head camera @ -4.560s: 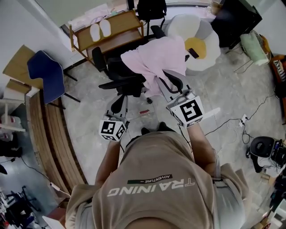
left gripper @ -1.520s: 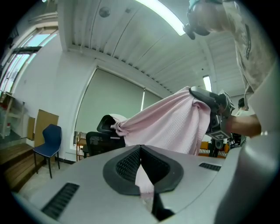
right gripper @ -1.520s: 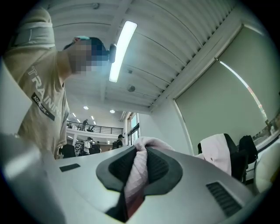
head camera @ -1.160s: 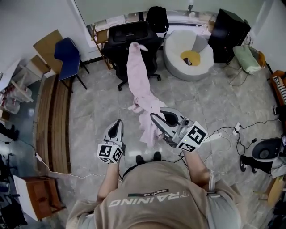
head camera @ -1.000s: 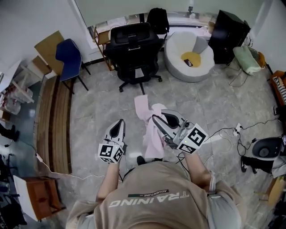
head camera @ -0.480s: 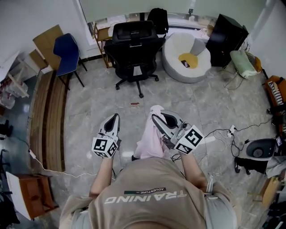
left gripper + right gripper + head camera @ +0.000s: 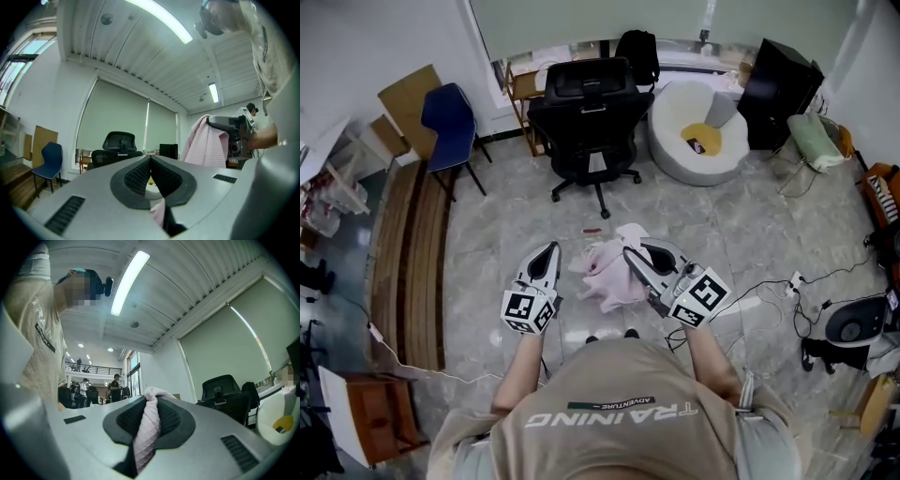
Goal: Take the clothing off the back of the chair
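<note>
Firstly, grey stone floor [image 7: 506,216] across the whole head view. Next in size, beige shirt [image 7: 619,412] of the person, filling the bottom centre. Then black office chair [image 7: 591,103] at upper centre, upright, its back carrying no garment. Just right of it, white round seat [image 7: 675,141] with yellow cushion [image 7: 705,134] inside. Down the left edge, wooden bench [image 7: 412,253]; at upper left, blue chair [image 7: 448,117].

At mid-frame, pink clothing [image 7: 605,272], bunched and hanging from the tool on the right, well apart from the black office chair and lying between the two tools. Seen also at the right of the left gripper view [image 7: 206,140], draped down from the other tool.

Right of centre, right gripper [image 7: 628,253], pointing toward upper left. Jaws nearly closed and clamped on a fold of the pink clothing: ribbed fabric pinched between the dark pads and bulging over the tip in the right gripper view [image 7: 147,427].

Left of centre, left gripper [image 7: 554,247], pointing up the frame, near the garment's left edge; contact not discernible. Jaws brought together at the tip in the left gripper view [image 7: 150,159], nothing pinched between the pads. Only a sliver of pink visible through the gap lower down.
</note>
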Motion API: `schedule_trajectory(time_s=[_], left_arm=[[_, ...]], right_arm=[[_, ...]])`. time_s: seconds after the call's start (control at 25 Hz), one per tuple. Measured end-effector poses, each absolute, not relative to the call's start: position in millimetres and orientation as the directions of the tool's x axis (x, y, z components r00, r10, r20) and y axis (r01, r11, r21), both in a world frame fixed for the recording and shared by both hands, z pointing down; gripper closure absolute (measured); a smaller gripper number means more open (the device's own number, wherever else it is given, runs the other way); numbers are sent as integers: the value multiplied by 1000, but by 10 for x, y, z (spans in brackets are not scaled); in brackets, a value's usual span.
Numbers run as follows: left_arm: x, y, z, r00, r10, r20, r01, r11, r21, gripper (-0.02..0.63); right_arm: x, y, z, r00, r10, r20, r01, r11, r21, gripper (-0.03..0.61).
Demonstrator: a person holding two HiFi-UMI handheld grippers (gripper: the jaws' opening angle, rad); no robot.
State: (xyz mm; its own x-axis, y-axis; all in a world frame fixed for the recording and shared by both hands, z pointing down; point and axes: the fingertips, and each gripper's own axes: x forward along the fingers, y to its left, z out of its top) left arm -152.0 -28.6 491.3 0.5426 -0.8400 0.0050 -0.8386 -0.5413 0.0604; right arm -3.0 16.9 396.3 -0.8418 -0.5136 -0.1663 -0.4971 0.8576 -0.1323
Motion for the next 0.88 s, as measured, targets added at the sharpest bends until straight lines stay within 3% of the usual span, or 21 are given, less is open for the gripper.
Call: schedule_trajectory(time_s=[0.88], left_arm=[[-1422,-223,4785,588,-809,12,-809,-588,16,601]], right_arm=[[151,64,4044,-823,-550,-142,-531,834,-153,512]])
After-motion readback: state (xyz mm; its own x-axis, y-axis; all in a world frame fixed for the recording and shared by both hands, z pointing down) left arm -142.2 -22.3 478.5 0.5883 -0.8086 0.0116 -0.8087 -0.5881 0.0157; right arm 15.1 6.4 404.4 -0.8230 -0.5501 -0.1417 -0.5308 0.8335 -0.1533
